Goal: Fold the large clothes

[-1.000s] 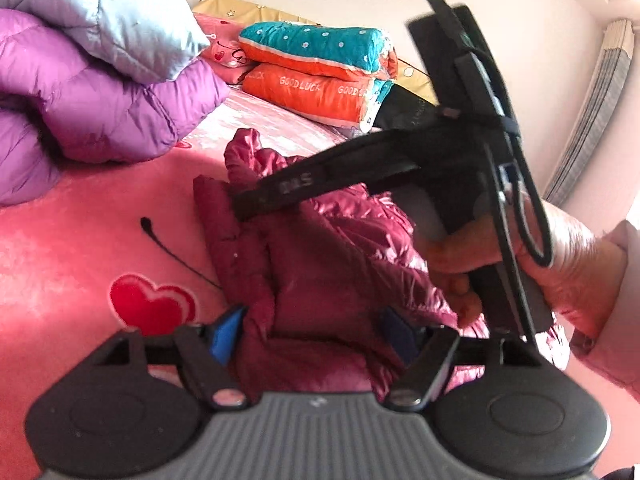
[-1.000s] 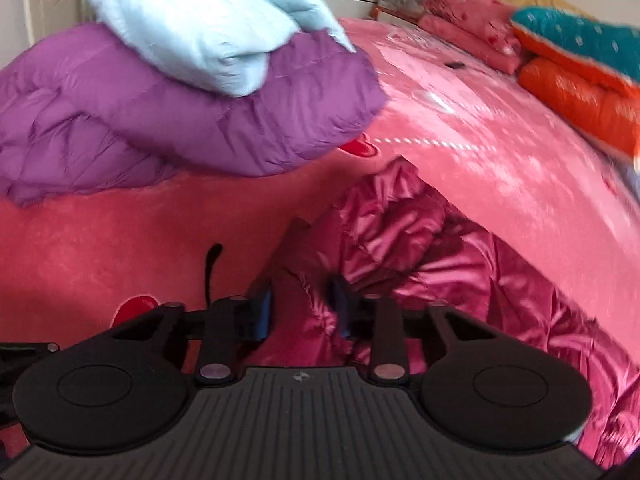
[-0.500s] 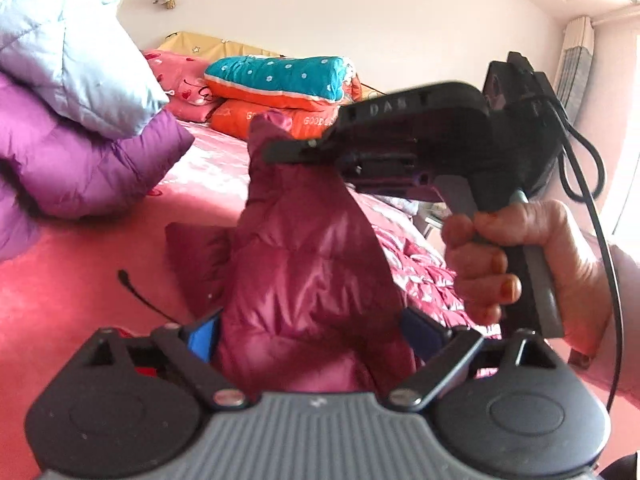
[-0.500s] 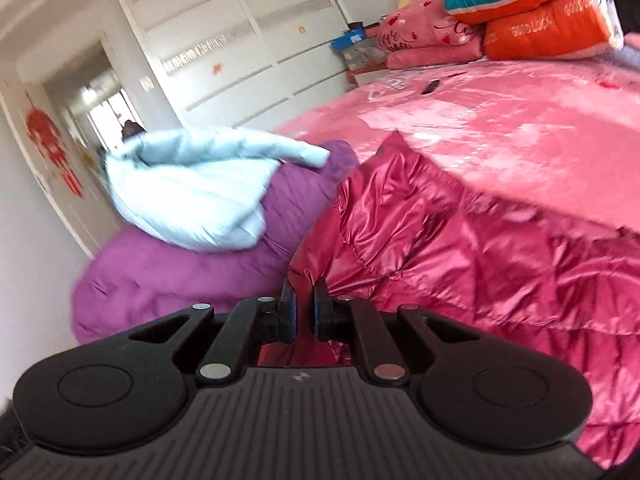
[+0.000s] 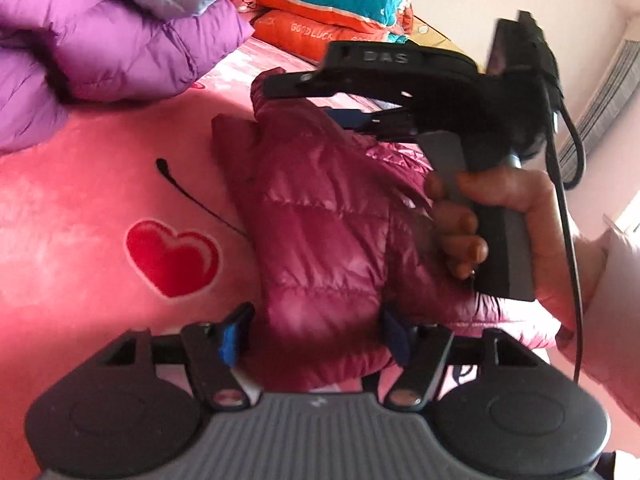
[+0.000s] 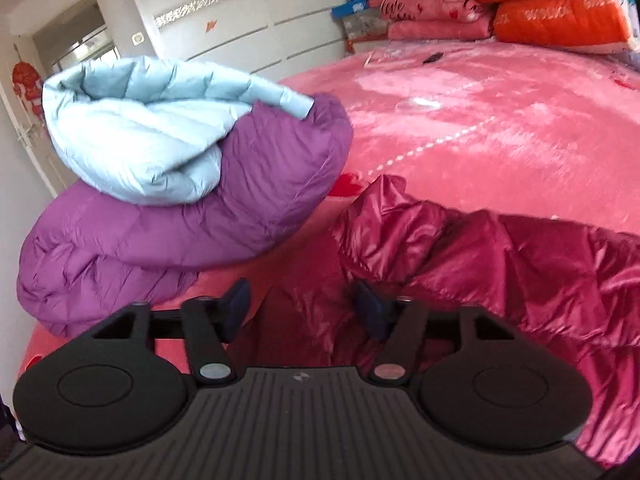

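A shiny crimson down jacket (image 5: pixel 328 216) lies on the pink bedspread (image 5: pixel 80 200), with one part folded over toward me. My left gripper (image 5: pixel 316 336) straddles the near edge of that fold; its jaws are closing and both blue pads touch the puffy fabric. A hand (image 5: pixel 500 216) holds my right gripper (image 5: pixel 300 102) just over the jacket's far end. In the right wrist view the right gripper (image 6: pixel 304 308) hangs above the jacket (image 6: pixel 520 264). Its jaws are opening, and the fabric lies below the pads, not pinched.
A folded purple jacket (image 6: pixel 200 240) with a light blue one (image 6: pixel 140 132) on top sits at the left of the bed. Orange and teal quilts (image 6: pixel 560 12) are stacked at the head end. A thin black cord (image 5: pixel 192 192) lies beside the crimson jacket. White wardrobe doors (image 6: pixel 240 12) stand behind.
The right gripper, shut on a raised end of the jacket half a second ago, has come down and opened; the fabric now lies flat. The left jaws have narrowed onto the fold.
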